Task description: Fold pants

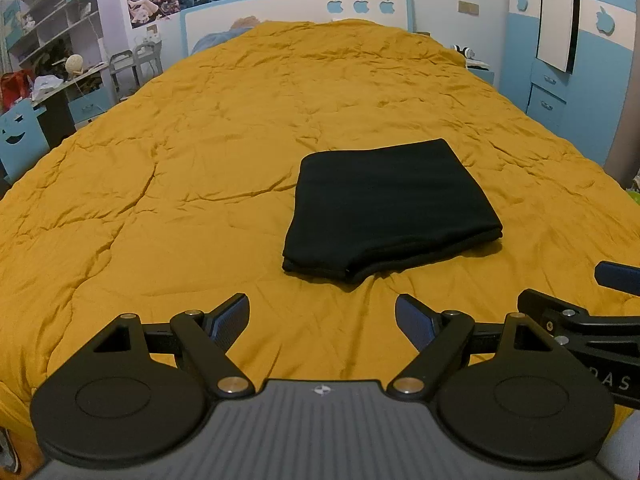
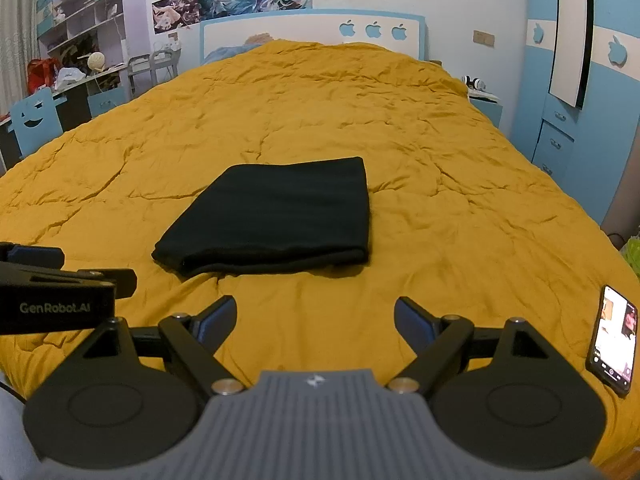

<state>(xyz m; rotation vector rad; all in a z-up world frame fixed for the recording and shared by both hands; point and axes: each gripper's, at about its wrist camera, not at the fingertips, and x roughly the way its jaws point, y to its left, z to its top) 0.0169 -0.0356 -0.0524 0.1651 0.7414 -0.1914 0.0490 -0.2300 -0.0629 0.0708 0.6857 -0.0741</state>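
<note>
Judged complete: black pants (image 1: 390, 208) folded compact on bed (image 1: 200, 140), left claw (image 1: 322, 320) and right claw (image 2: 315, 320) both released, empty.

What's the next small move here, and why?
Probably none on the cloth: just draw both grippers back. The black pants already lie as a compact layered rectangle on the yellow quilt, and the left gripper and right gripper are open, empty and short of it.

Your left gripper (image 1: 322, 320) and right gripper (image 2: 315, 319): black linkage arms, silver screws, blue finger pads (image 1: 228, 322), ribbed grey body, white "GenRobot.AI" lettering.
</note>
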